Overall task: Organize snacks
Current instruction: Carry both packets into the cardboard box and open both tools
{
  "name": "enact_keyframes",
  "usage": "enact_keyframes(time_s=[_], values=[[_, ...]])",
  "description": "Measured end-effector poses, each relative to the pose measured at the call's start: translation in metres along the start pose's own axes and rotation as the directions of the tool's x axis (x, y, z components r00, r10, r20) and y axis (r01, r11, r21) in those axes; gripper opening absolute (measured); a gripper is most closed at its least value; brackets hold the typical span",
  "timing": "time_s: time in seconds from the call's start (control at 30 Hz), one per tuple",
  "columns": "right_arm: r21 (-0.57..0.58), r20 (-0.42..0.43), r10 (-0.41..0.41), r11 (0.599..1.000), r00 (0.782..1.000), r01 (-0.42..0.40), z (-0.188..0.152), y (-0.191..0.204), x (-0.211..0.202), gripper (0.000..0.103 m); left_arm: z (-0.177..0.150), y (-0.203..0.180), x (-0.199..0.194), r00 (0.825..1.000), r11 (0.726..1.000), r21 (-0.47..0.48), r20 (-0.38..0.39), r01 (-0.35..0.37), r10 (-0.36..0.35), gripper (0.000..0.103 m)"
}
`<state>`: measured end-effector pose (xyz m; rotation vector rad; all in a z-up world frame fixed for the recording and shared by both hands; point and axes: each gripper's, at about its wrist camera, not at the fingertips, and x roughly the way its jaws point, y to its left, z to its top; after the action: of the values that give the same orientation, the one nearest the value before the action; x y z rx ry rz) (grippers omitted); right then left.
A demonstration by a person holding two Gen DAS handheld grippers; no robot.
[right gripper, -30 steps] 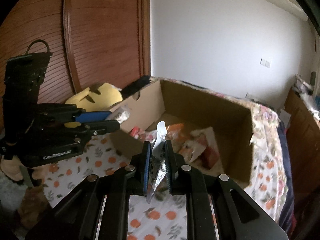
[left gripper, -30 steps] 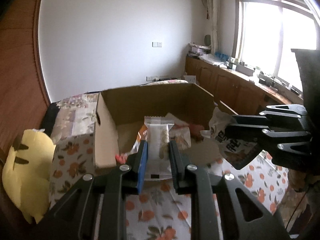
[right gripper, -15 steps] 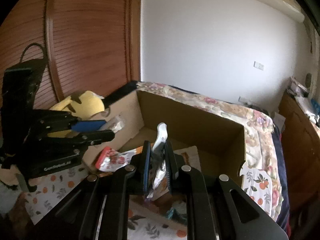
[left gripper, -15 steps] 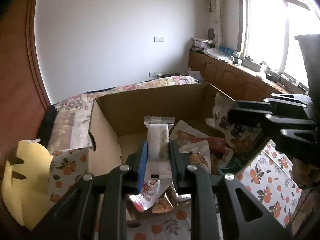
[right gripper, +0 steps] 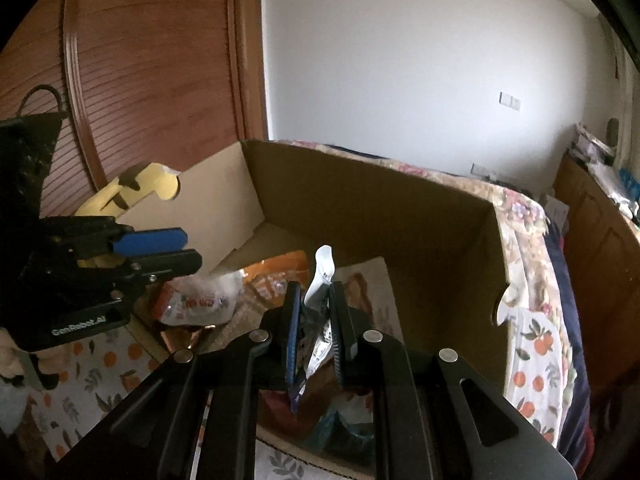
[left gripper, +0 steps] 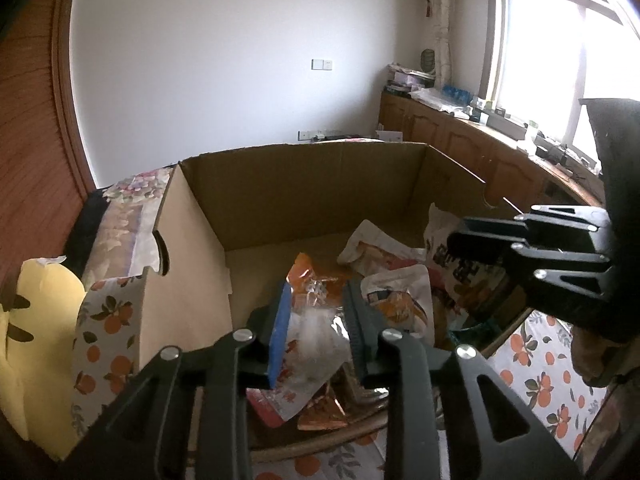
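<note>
Snacks (left gripper: 396, 304) in cardboard box (left gripper: 304, 196) (open top), left gripper (left gripper: 316, 320) opening, right gripper (right gripper: 314, 320) pinching packet (right gripper: 320, 280)

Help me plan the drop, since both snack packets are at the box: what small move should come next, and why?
Probably let the right gripper open its fingers. It is shut on a silver packet over the cardboard box, above the snack pile. The left gripper is already opening, and its white packet, blurred, seems to be dropping onto the pile. Releasing here should land the silver packet inside.

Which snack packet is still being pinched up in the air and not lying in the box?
The white-and-dark packet clamped upright in the right gripper; the others lie loose inside the cardboard box.
</note>
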<state>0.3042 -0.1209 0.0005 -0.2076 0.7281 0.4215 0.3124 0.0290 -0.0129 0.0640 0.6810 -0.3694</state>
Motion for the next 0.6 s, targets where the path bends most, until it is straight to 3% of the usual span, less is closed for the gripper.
enact_keyframes(time_s=[0.27,0.6], values=[[0.047,0.001,0.014,0.999,1.000,-0.014,-0.007,-0.006,-0.010,0.012,-0.003,-0.006,-0.016,1.000,1.000,0.002,0.018,-0.022,0.022,0.035],[0.048,0.047,0.011,0.999,0.999,-0.014,-0.007,0.009,-0.050,0.016,-0.006,-0.019,-0.066,0.996,0.998,0.018,0.078,-0.054,0.053,0.039]])
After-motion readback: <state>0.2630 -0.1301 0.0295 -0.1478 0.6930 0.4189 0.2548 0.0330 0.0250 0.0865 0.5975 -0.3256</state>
